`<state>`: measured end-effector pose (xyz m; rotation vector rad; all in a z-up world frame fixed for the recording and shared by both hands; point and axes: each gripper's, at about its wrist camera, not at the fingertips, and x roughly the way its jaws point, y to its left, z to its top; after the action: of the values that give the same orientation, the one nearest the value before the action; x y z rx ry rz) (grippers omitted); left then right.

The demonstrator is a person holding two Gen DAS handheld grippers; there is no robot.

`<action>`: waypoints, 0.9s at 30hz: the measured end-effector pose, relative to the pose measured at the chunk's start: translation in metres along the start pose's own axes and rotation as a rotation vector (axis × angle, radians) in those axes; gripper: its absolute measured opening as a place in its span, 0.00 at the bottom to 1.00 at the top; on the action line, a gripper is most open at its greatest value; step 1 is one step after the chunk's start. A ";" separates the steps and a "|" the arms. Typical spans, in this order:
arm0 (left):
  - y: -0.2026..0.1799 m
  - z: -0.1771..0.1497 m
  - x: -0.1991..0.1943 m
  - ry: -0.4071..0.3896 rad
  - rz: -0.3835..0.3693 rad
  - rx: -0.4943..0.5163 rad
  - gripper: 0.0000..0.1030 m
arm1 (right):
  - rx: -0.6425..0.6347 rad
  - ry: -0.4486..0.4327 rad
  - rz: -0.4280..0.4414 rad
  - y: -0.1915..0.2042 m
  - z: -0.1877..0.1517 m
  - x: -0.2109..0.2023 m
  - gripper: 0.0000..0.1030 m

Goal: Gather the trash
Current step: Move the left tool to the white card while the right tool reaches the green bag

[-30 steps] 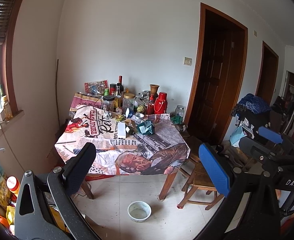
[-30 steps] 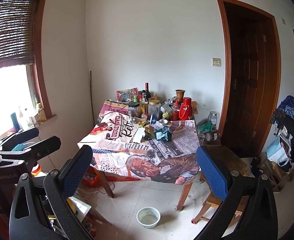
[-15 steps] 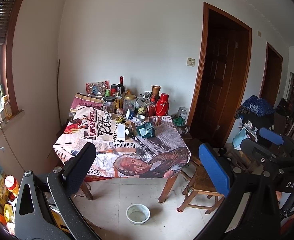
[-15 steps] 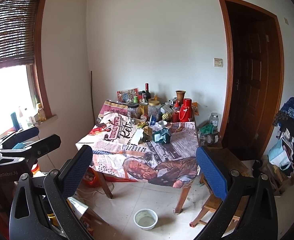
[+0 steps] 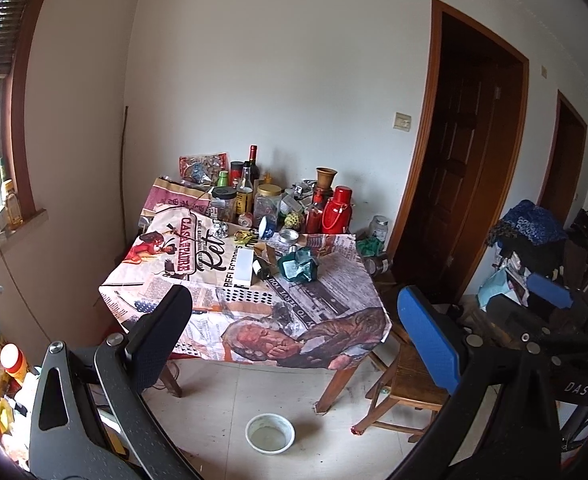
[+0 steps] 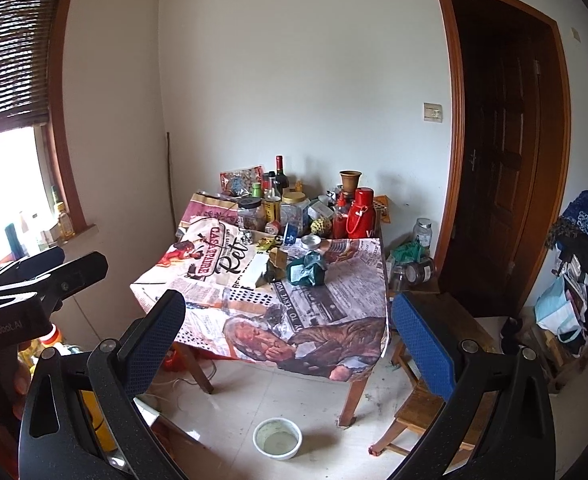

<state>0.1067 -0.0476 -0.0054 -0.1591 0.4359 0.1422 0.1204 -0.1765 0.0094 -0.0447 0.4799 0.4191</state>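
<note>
Where the cloth [image 5: 229, 272] covers the table, large print reads "CASA PADRE" and "Ret", with "TO SERVE YOU" nearer the front edge. "DAS" shows on the right gripper's [image 6: 285, 344] body in the left view, and "GenRobot.AI" on the left gripper's [image 5: 294, 332] body in the right view. Both grippers are spread wide with nothing between their fingers, held in the air well short of the table. The crumpled teal wrapper [image 5: 298, 266] lies on the cloth straight ahead of both, well apart from the fingertips, just right of a white box [image 5: 242, 267] and a small brown carton [image 6: 276, 265]. Behind them crowd jars [image 5: 267, 207] whose contents look like small dry goods, though the view is too coarse to be sure, bottles [image 5: 252, 176] and a red flask [image 5: 337, 216]. On the floor below the grippers sits a white bowl [image 6: 277, 439] holding pale liquid. A wooden chair [image 5: 406, 384] stands beside the table's right corner.
</note>
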 end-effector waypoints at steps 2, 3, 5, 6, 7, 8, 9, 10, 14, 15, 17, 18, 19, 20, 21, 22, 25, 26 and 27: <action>0.005 0.004 0.018 0.008 0.007 -0.008 1.00 | 0.010 0.009 -0.004 -0.006 0.005 0.016 1.00; 0.008 0.007 0.029 0.014 0.007 -0.012 1.00 | 0.015 0.013 -0.008 -0.008 0.007 0.024 1.00; 0.015 0.011 0.049 0.022 0.003 -0.017 1.00 | 0.025 0.020 -0.020 -0.009 0.011 0.043 1.00; 0.020 0.013 0.061 0.026 0.000 -0.019 1.00 | 0.029 0.022 -0.025 -0.010 0.013 0.050 1.00; 0.025 0.016 0.073 0.031 0.000 -0.019 1.00 | 0.034 0.027 -0.034 -0.010 0.015 0.061 1.00; 0.030 0.019 0.085 0.034 0.002 -0.020 1.00 | 0.038 0.033 -0.044 -0.009 0.018 0.073 1.00; 0.036 0.023 0.099 0.036 0.006 -0.021 1.00 | 0.042 0.041 -0.054 -0.008 0.021 0.081 1.00; 0.042 0.027 0.111 0.041 0.009 -0.019 1.00 | 0.049 0.054 -0.066 -0.006 0.025 0.095 1.00; 0.069 0.052 0.168 0.074 0.004 -0.012 1.00 | 0.073 0.093 -0.094 0.000 0.042 0.142 1.00; 0.075 0.058 0.182 0.084 0.000 -0.010 1.00 | 0.078 0.106 -0.107 0.001 0.048 0.155 1.00; 0.088 0.072 0.212 0.108 -0.009 0.001 1.00 | 0.089 0.125 -0.133 0.004 0.054 0.175 1.00; 0.093 0.079 0.228 0.118 -0.008 0.013 1.00 | 0.102 0.133 -0.153 0.005 0.058 0.187 1.00; 0.099 0.084 0.242 0.124 -0.006 0.026 1.00 | 0.113 0.138 -0.165 0.004 0.060 0.195 1.00; 0.104 0.089 0.254 0.129 -0.005 0.045 1.00 | 0.130 0.148 -0.176 0.004 0.062 0.206 1.00; 0.107 0.093 0.267 0.134 -0.010 0.063 1.00 | 0.155 0.165 -0.185 0.003 0.063 0.218 1.00; 0.110 0.095 0.278 0.136 -0.016 0.076 1.00 | 0.173 0.181 -0.187 0.002 0.064 0.228 1.00; 0.119 0.098 0.315 0.165 -0.033 0.090 1.00 | 0.235 0.235 -0.182 -0.004 0.062 0.259 1.00; 0.120 0.097 0.327 0.185 -0.041 0.089 1.00 | 0.254 0.257 -0.184 -0.007 0.061 0.270 1.00; 0.122 0.096 0.338 0.204 -0.047 0.087 1.00 | 0.270 0.279 -0.185 -0.010 0.059 0.280 1.00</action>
<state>0.4280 0.1243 -0.0803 -0.0988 0.6401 0.0608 0.3757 -0.0708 -0.0665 0.1144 0.7972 0.1633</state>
